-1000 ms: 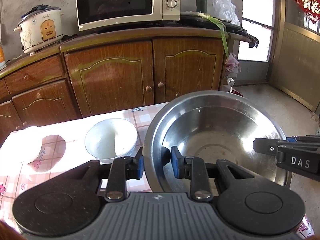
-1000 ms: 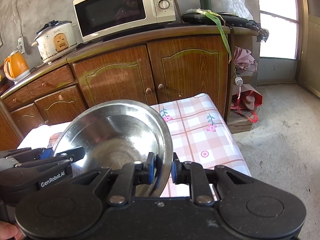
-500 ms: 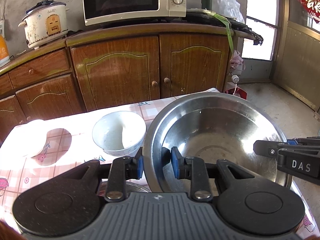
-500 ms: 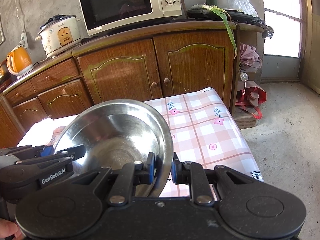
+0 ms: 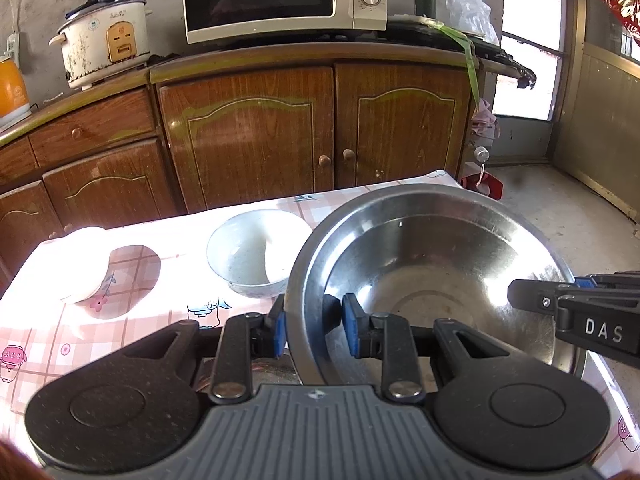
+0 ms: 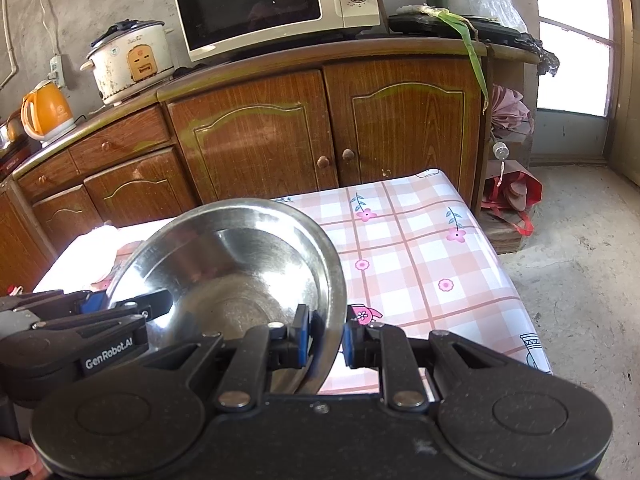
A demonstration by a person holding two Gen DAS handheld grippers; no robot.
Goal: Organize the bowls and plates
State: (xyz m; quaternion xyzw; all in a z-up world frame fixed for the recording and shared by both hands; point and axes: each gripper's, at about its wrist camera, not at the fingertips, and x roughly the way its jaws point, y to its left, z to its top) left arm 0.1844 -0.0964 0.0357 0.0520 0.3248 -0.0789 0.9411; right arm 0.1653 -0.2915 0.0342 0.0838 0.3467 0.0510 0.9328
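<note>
The steel bowl (image 5: 432,280) was held above the checked tablecloth (image 6: 420,256) by both tools at once: the left gripper (image 5: 314,330) was clamped on the bowl's left rim, one blue pad outside the wall and one inside, and the right gripper (image 6: 324,338) was clamped on the opposite rim in the same manner. The step in hand appeared to be a two-point carry toward a resting place, possibly over or beside the white bowl (image 5: 258,252), which sat on the cloth just left of the steel one. To do this well, both hands would need to travel together and at equal height, since each grip bore only on a thin edge and any twist between them could lever the rim out of the pads. The bowl should be lowered level and neither grip released until its base was seated. The steel bowl was wide, shallow and round, with a rolled lip, a polished, scuffed interior and a flat circular base; such metal would be slick and rigid under rubber pads. The white bowl was smaller, deeper and glazed. The cloth looked like smooth, wipeable plastic.
</note>
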